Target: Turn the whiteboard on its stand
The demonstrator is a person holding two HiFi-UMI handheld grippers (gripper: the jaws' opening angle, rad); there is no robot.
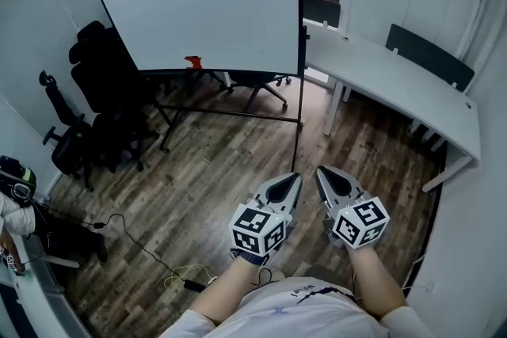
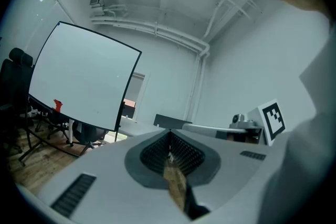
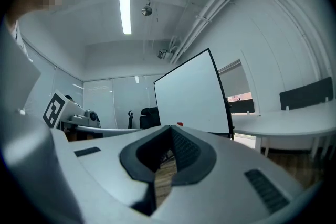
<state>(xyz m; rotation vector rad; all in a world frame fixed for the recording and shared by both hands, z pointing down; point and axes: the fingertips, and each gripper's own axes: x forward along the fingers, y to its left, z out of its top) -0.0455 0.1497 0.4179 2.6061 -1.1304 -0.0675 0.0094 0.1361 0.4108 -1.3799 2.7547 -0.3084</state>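
Chairs [image 1: 99, 67] in black stood at the far left of the room, against the wall. At least two were there, but the dark group did not let me count them surely. One thin black cable [image 1: 135, 243] lay on the wooden floor [image 1: 206, 170] in front of them.

The one whiteboard [image 1: 206, 4] stood upright on its stand [image 1: 230, 112] in the middle of the far side. It was well apart from both grippers. Its white face was turned towards the person and was blank. One small red object [image 1: 192, 62] sat at the lower edge of the board. What it was could not be told. The wheeled base of one more chair [image 1: 265, 89] showed behind the stand.

In the near part of the head view, two grippers were held side by side above the floor, one in each hand, each with one marker cube. The left gripper [image 1: 295, 177] had its two jaws brought together at the tips and nothing was between them. The right gripper [image 1: 322, 170], just beside it, was closed in the same way and also held nothing. Both pointed towards the whiteboard.

At the right, one long white desk [image 1: 396, 79] ran along the wall, near the right edge of the board. One dark chair back [image 1: 432, 55] rose behind it.
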